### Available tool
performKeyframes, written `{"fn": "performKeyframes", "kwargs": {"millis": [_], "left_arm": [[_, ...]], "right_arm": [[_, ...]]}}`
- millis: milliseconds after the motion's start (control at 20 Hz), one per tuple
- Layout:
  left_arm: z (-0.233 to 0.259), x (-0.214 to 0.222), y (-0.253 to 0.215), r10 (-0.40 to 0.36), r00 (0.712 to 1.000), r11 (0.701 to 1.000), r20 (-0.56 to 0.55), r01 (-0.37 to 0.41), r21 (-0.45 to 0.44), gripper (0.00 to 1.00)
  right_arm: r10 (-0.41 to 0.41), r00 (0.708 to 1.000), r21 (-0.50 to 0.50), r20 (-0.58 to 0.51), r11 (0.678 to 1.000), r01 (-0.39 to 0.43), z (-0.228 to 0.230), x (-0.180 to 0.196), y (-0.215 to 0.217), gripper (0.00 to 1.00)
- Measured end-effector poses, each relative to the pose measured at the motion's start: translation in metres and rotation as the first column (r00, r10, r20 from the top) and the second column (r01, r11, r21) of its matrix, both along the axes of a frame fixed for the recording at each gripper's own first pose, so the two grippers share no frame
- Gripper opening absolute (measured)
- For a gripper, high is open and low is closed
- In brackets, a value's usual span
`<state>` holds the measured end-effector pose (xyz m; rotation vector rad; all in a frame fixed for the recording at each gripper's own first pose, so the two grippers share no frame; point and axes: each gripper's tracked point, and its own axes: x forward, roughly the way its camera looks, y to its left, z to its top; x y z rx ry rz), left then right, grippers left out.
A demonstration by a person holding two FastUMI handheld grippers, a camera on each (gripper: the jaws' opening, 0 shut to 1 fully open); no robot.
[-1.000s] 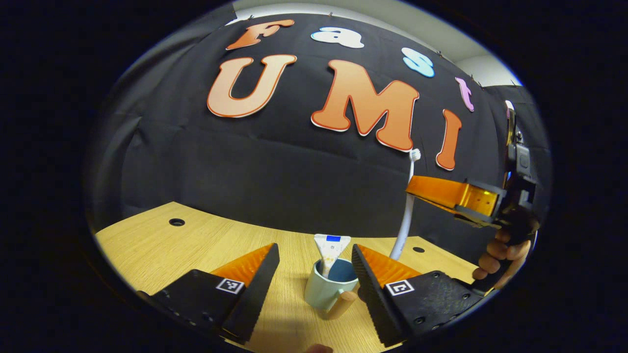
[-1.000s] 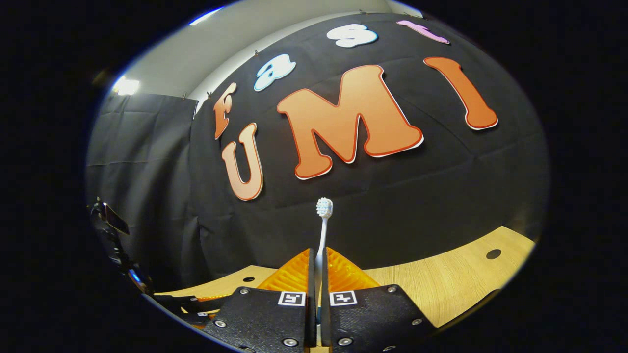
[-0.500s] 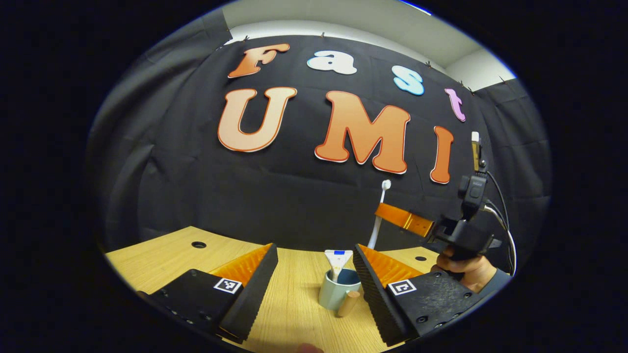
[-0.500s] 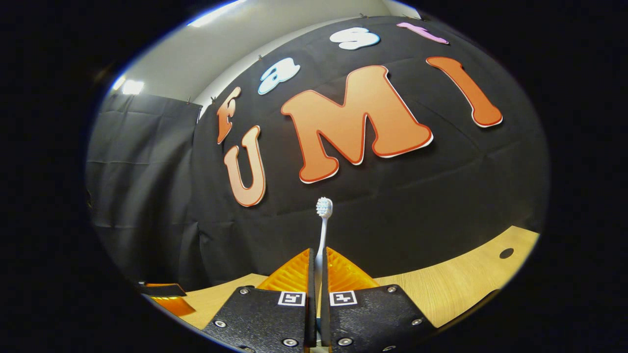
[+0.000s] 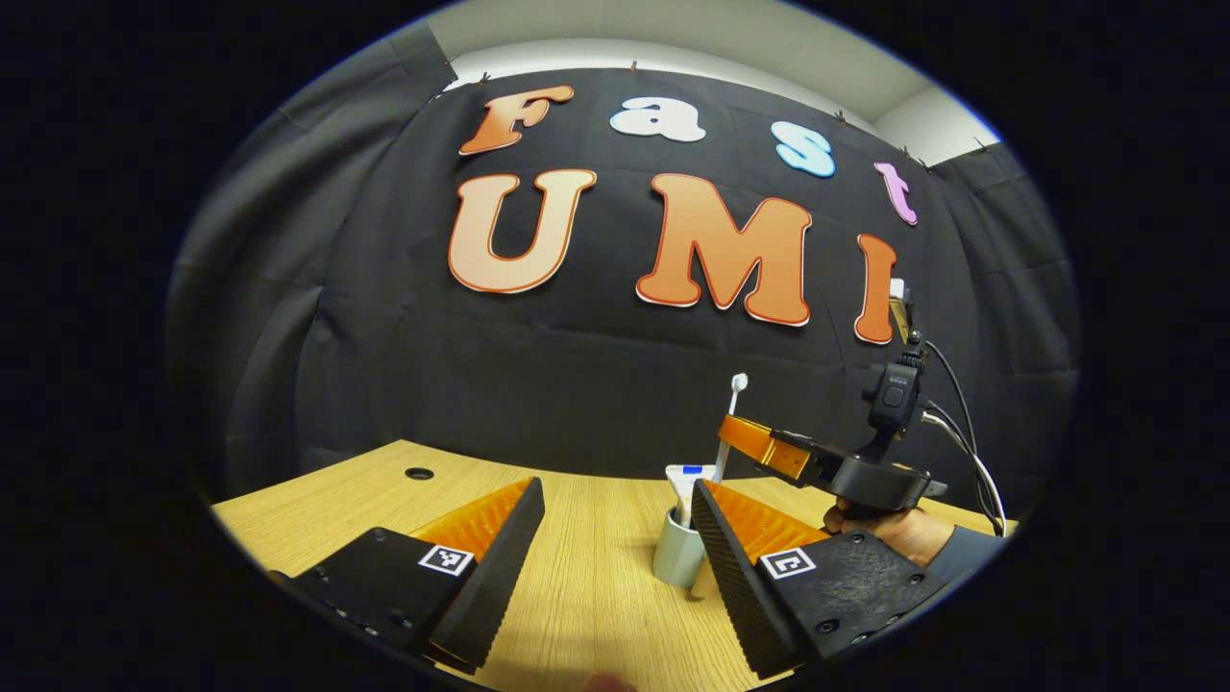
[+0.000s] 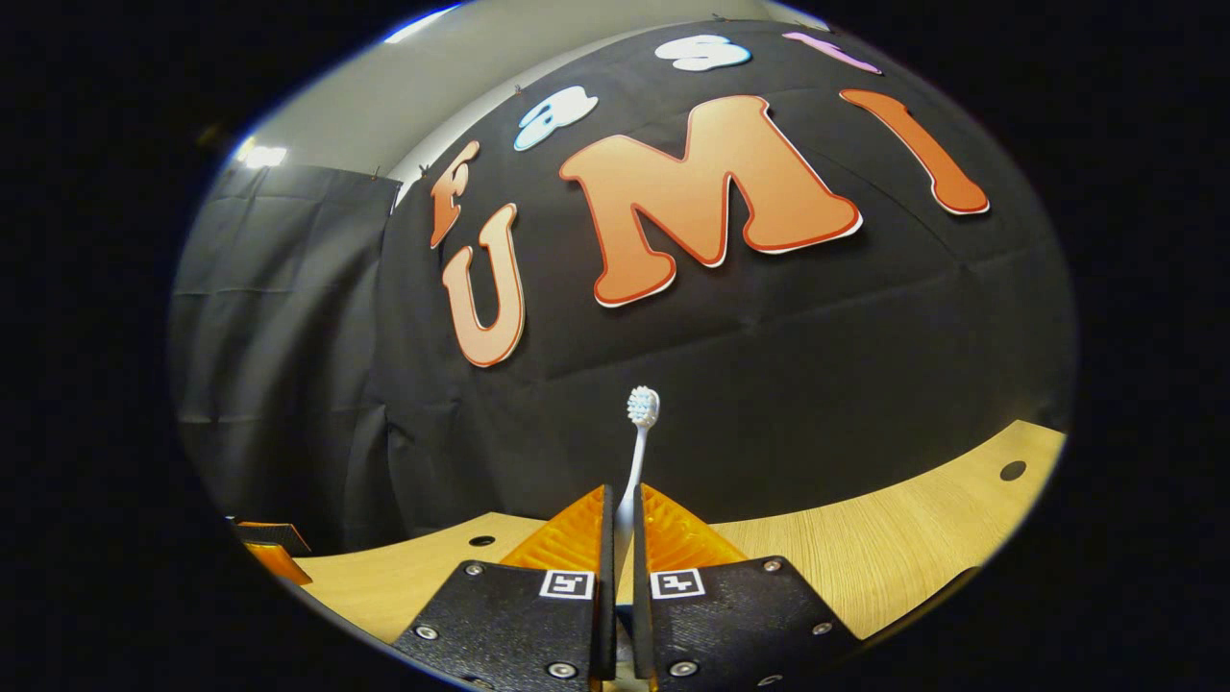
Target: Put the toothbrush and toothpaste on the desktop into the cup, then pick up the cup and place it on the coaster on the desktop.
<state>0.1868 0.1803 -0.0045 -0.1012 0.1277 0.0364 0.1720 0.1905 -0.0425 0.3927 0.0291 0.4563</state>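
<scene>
Toothbrush pinched upright in right gripper above cup.
Left gripper wide open, empty; crowding toothpaste could tip cup.

Black cloth hangs behind the wooden desk, with a white wall above the cloth and a ceiling light.

Each tool has two black textured finger bases with orange ribbed wedges behind flat black pads — the left tool wears a small square black-and-white marker on each base, as does the right tool, whose bases also carry silver screws. Farther off, that tool's black body trails a cable, and the hand ends in a grey sleeve.
</scene>
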Motion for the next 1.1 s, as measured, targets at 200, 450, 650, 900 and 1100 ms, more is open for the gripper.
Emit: {"fn": "performKeyframes", "kwargs": {"millis": [200,450,650,900,1100], "left_arm": [[-0.009,0.0,-0.005,-0.001,1.0,1.0,-0.028,0.001,-0.018,0.93],[-0.005,0.004,-0.024,-0.023,0.998,0.999,-0.055,0.022,-0.029,0.93],[-0.009,0.012,-0.04,-0.062,0.989,0.997,-0.132,0.054,-0.057,0.93],[-0.001,0.028,-0.062,-0.123,0.968,0.992,-0.218,0.115,-0.051,0.92],[0.001,0.047,-0.072,-0.147,0.941,0.989,-0.306,0.147,-0.022,0.94]], "right_arm": [[0.052,0.999,-0.042,-0.001,0.998,-0.052,0.005,-0.015,-0.002,0.11],[0.05,0.998,-0.052,0.034,0.997,-0.048,0.033,-0.036,-0.028,0.27],[0.107,0.994,-0.039,-0.006,0.994,-0.107,0.046,-0.076,-0.044,0.75],[0.045,0.997,-0.143,0.058,0.989,-0.036,0.06,-0.104,-0.089,0.95],[0.036,0.998,-0.179,0.06,0.984,-0.024,0.056,-0.125,-0.116,0.97]]}}
